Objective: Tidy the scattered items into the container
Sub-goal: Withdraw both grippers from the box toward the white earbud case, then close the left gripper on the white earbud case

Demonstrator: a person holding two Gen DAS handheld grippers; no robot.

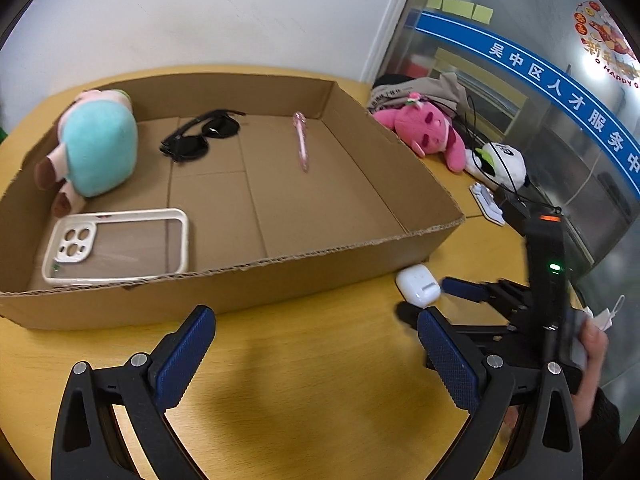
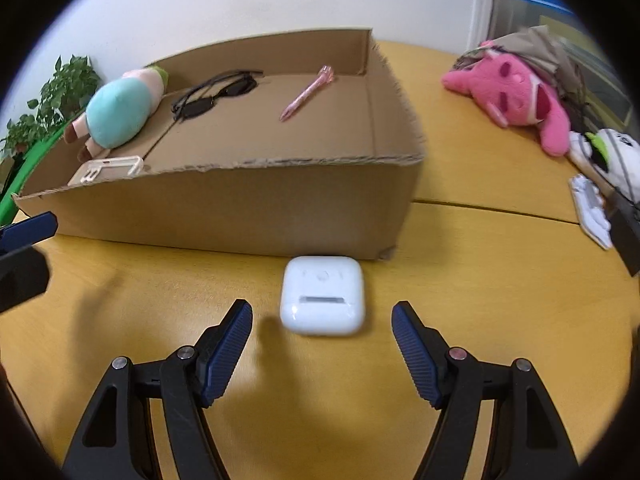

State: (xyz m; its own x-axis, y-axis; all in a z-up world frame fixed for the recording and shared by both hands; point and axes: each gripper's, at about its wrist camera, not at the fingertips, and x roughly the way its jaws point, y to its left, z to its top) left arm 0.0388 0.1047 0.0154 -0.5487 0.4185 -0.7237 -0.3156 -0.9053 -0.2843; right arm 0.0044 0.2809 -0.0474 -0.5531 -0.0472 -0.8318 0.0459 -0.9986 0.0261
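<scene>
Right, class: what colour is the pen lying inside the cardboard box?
Pink. The pen shows best in the left wrist view, lying on the box floor.

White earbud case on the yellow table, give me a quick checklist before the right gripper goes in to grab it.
1. Right gripper open: ok.
2. White rounded earbud case centred ahead of the fingers: ok.
3. Case lid closed: ok.
4. Case between the pads: not ok, still just ahead of the fingertips.
5. Left gripper open and apart from the case: ok.
6. Free floor in the brown cardboard box: ok.
</scene>
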